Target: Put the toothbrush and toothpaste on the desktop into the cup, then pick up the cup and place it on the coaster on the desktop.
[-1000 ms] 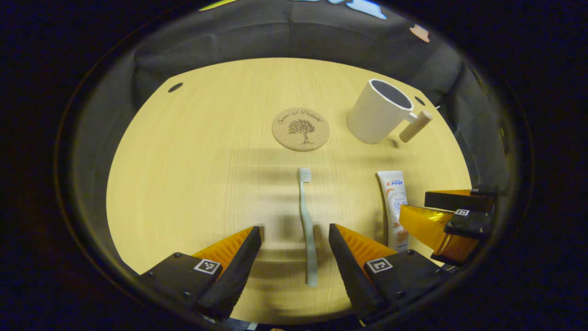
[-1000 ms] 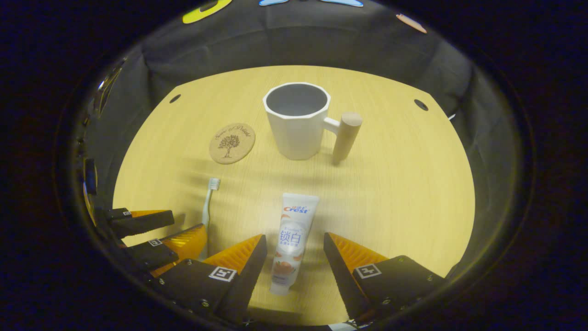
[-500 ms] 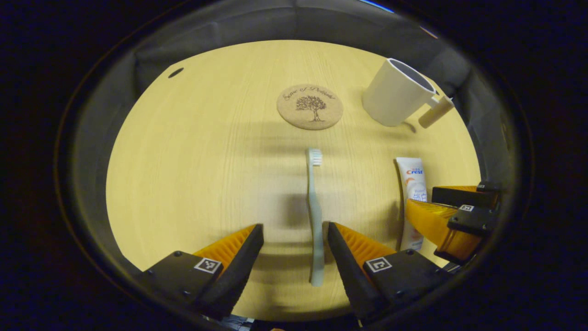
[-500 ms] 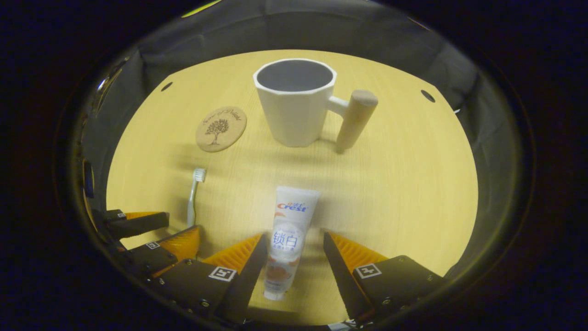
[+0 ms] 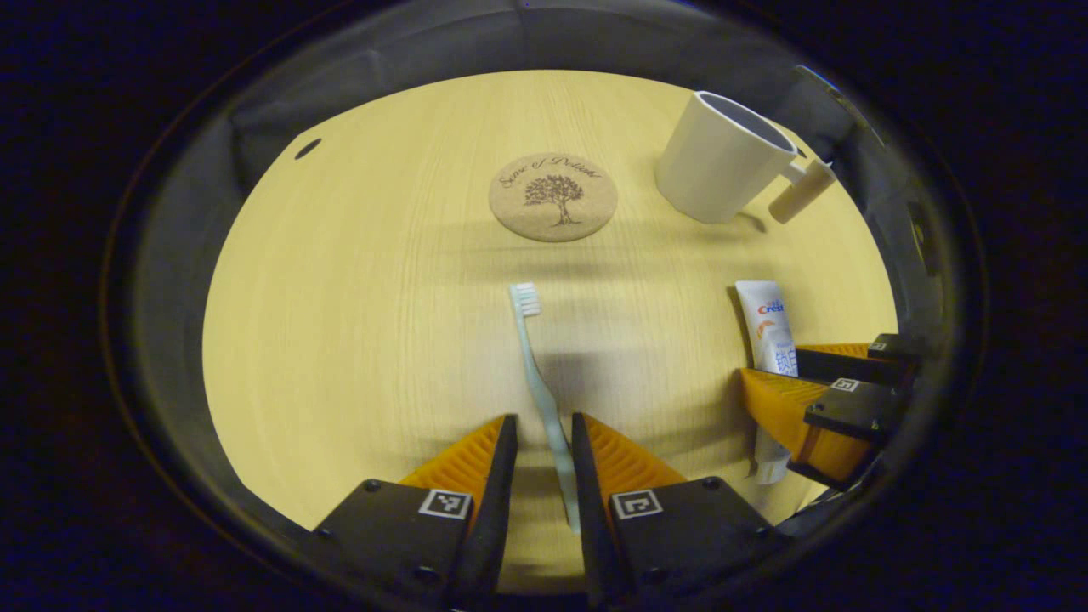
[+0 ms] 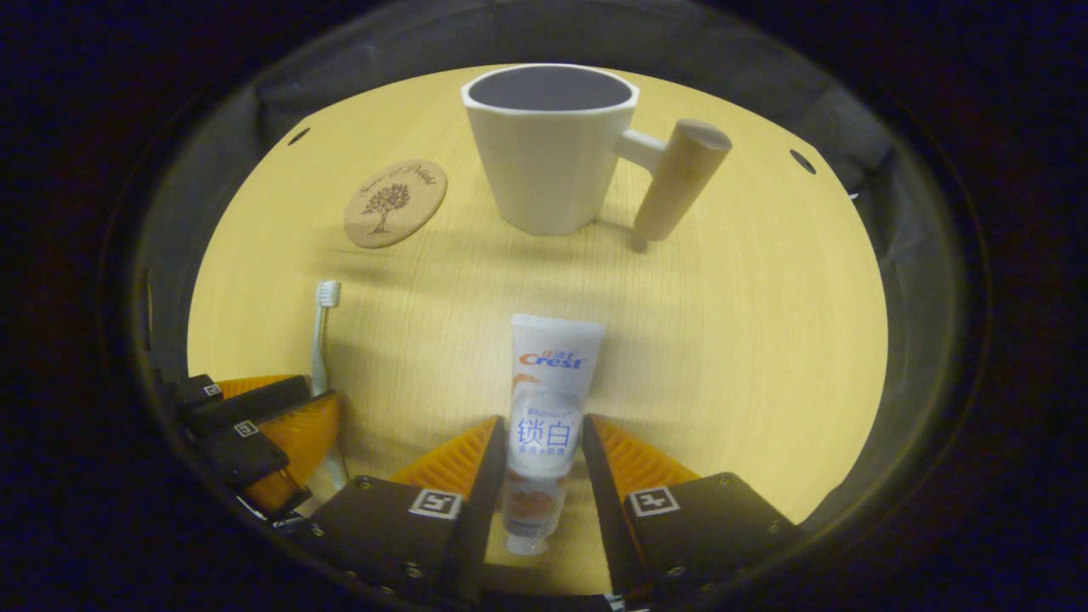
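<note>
Between the fingers of the left gripper [image 5: 542, 442], near the desktop's [image 5: 340, 323] near edge, lies the toothbrush [image 5: 537, 374], bristles pointing toward the coaster [image 5: 553, 196]. The jaws stand narrow around its handle; whether both press on it I cannot tell. Off toward the right edge, the toothpaste [image 6: 548, 399] lies flat between the fingers of the right gripper [image 6: 539, 446], which look closed against the tube's sides near its cap end.

Neither item is in the cup [image 6: 548, 153], which stands upright toward the far edge, its mouth showing nothing inside as far as the right gripper view reveals, with its wooden handle [image 6: 680, 178] turned toward the right edge. It sits on bare desktop, apart from the coaster, which has nothing on it. By my judgement both insertions and the cup's transfer remain.

Hidden: the lower end of the toothbrush handle and the tube's sides behind the fingers; the cup's bottom.
</note>
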The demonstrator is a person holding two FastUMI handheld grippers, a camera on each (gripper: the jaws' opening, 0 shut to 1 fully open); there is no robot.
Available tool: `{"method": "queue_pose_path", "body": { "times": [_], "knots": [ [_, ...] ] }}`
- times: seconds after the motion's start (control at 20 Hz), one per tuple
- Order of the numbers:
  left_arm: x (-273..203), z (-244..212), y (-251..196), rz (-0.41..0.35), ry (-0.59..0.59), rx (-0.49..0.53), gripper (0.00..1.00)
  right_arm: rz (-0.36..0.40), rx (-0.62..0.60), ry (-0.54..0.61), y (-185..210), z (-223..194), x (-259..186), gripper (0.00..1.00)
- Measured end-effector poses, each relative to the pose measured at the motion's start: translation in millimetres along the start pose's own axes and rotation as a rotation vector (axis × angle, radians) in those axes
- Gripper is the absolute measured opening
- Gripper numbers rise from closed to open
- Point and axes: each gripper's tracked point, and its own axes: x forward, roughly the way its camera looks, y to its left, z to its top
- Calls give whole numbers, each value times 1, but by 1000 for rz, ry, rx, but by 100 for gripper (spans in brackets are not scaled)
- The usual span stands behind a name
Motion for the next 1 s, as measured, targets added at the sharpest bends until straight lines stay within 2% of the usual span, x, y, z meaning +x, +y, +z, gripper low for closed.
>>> {"method": "queue_pose_path", "body": {
  "times": [0.05,0.15,0.2,0.3,0.35,0.8,1.0],
  "knots": [
    [1,1,-1,2,7,8,43,3,-6,10,1,-4,4,41],
    [2,4,-2,1,1,7,42,6,9,14,-1,-3,5,41],
    [1,3,-4,1,20,2,18,12,25,18,0,-3,4,29],
    [2,6,-4,3,19,17,19,21,45,8,-2,-1,-2,29],
    [2,6,-5,4,22,9,11,38,59,17,1,-4,4,21],
    [1,7,-3,-8,-37,-28,8,128,149,5,7,-5,3,18],
    [-18,16,9,-2,-131,-41,8,140,180,-52,6,4,-1,18]
  ]
}}
